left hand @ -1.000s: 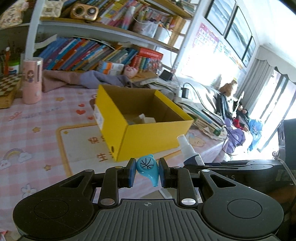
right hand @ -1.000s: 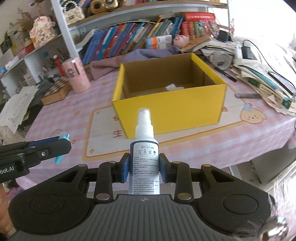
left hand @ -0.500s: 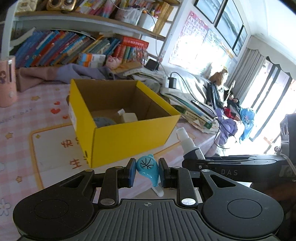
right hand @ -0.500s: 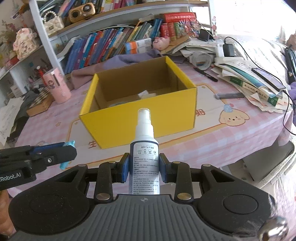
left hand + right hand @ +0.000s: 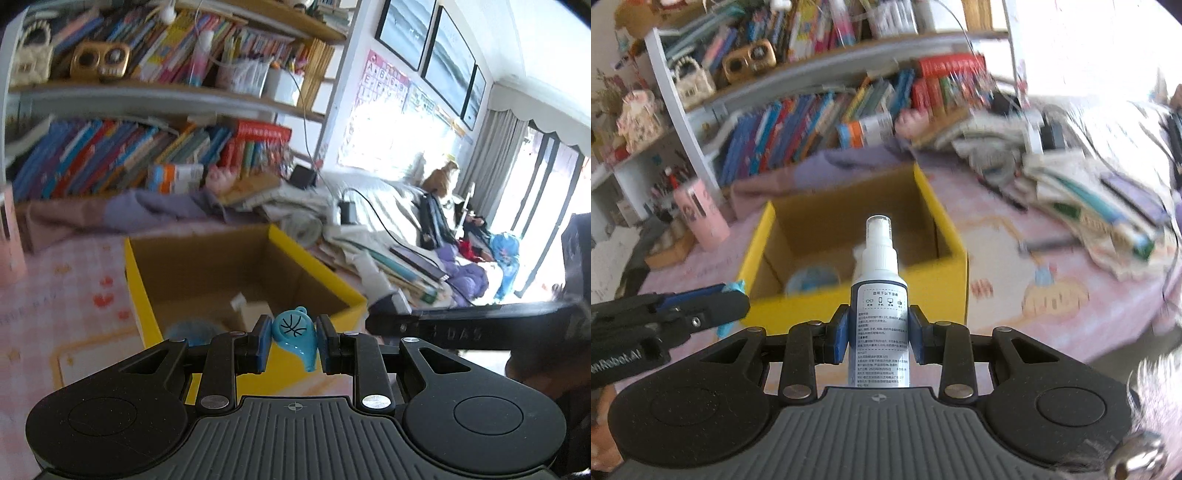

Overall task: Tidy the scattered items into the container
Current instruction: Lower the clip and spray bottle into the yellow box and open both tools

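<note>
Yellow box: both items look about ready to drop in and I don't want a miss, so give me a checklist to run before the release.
1. Whistle clamped in the left hand-held gripper: ok.
2. Spray bottle clamped upright in the right hand-held gripper: ok.
3. Yellow box open on top: ok.
4. Free floor space in the box beside the blue item and white item: ok.
5. Each item past the near rim, over the opening: cannot tell.
6. The two grippers apart from each other: ok.

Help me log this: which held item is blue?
The whistle, pinched in the left gripper. The spray bottle in the right gripper is white with a dark label.
</note>
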Demonstrator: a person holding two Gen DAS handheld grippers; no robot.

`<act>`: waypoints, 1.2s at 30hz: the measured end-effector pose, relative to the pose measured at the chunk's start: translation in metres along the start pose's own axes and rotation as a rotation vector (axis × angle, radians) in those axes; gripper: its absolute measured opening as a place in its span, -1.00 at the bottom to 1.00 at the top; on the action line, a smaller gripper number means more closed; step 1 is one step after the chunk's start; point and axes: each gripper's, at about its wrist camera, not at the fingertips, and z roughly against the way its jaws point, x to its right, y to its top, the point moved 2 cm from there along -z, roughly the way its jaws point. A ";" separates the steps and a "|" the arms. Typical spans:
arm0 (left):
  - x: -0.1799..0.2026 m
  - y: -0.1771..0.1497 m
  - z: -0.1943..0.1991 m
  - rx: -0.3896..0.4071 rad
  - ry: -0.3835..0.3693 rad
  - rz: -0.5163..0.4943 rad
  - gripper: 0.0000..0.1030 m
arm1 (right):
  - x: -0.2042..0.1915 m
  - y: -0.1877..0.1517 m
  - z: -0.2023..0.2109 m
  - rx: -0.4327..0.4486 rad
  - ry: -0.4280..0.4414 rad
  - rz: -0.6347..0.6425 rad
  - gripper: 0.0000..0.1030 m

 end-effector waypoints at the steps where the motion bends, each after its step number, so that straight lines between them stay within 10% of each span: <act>1: 0.000 0.004 -0.004 0.006 0.012 -0.009 -0.53 | 0.001 0.009 -0.003 0.016 0.011 0.012 -0.41; 13: -0.017 0.023 -0.071 -0.030 0.209 -0.049 -0.53 | -0.004 0.079 -0.093 0.021 0.153 0.169 -0.41; 36: -0.035 0.015 -0.145 -0.269 0.387 -0.037 -0.50 | -0.025 0.080 -0.232 -0.301 0.258 0.372 -0.40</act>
